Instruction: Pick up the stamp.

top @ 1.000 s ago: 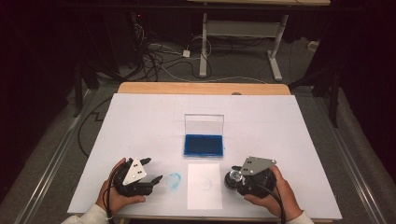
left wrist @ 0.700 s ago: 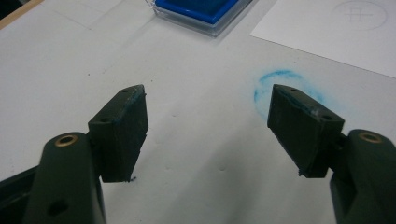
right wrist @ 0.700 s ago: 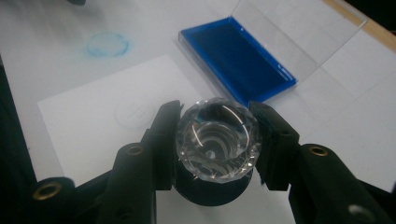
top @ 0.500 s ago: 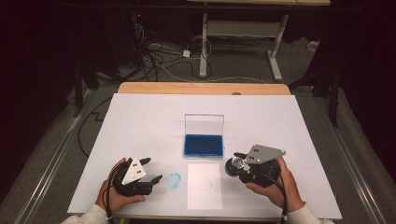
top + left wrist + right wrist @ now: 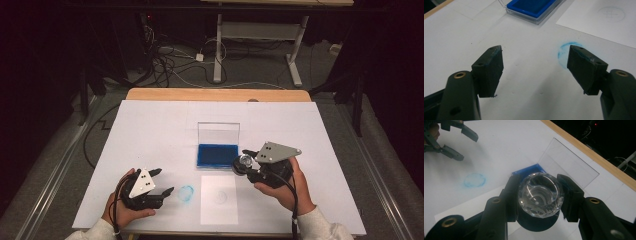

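Nearest, the left gripper [image 5: 162,182] rests low on the white worktop [image 5: 150,130], its fingers [image 5: 489,67] partly spread with nothing between them, having just widened slightly, beside a smudged blue ring mark [image 5: 186,193]. The right gripper [image 5: 242,161] has its fingers clamped on a clear faceted round stamp with a black base [image 5: 540,195], held above the worktop over a white paper sheet [image 5: 218,200], near the open blue ink pad in a clear case [image 5: 217,154] beyond.

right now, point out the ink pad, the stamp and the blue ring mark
ink pad [image 5: 217,155], high view, blue inked surface
stamp [image 5: 540,194], right gripper view, clear faceted handle
blue ring mark [image 5: 186,193], high view, its middle
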The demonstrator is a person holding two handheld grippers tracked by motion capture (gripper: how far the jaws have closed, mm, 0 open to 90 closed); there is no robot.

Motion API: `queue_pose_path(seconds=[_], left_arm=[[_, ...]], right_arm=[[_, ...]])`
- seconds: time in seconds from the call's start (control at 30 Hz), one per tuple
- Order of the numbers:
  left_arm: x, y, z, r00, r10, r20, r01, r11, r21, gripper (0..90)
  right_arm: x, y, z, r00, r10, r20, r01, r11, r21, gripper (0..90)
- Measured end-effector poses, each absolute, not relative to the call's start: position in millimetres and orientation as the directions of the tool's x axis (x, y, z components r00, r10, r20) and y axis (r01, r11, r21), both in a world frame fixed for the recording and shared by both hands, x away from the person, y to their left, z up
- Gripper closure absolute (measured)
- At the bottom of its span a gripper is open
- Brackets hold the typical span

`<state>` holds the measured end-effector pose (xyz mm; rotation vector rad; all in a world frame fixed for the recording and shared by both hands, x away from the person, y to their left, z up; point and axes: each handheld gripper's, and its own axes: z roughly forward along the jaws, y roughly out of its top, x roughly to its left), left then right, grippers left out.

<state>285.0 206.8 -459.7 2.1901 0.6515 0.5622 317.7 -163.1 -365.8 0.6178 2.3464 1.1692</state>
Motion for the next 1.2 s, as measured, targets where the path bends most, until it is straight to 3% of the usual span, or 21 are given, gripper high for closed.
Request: queue_pose_path(seconds=[0.57,1.2], left_arm=[[291,209,-462,0.745,0.641,0.184,0.288,-0.558,0.778,22.3],[291,204,-463,0.743,0.644,0.181,0.291,-0.556,0.779,23.1]], right_arm=[[332,-146,-359,-0.812,0.559,-0.168,0.169,0.502,0.848,56.7],[340,-135,-348,-0.83,0.534,-0.158,0.136,0.47,0.872,56.6]])
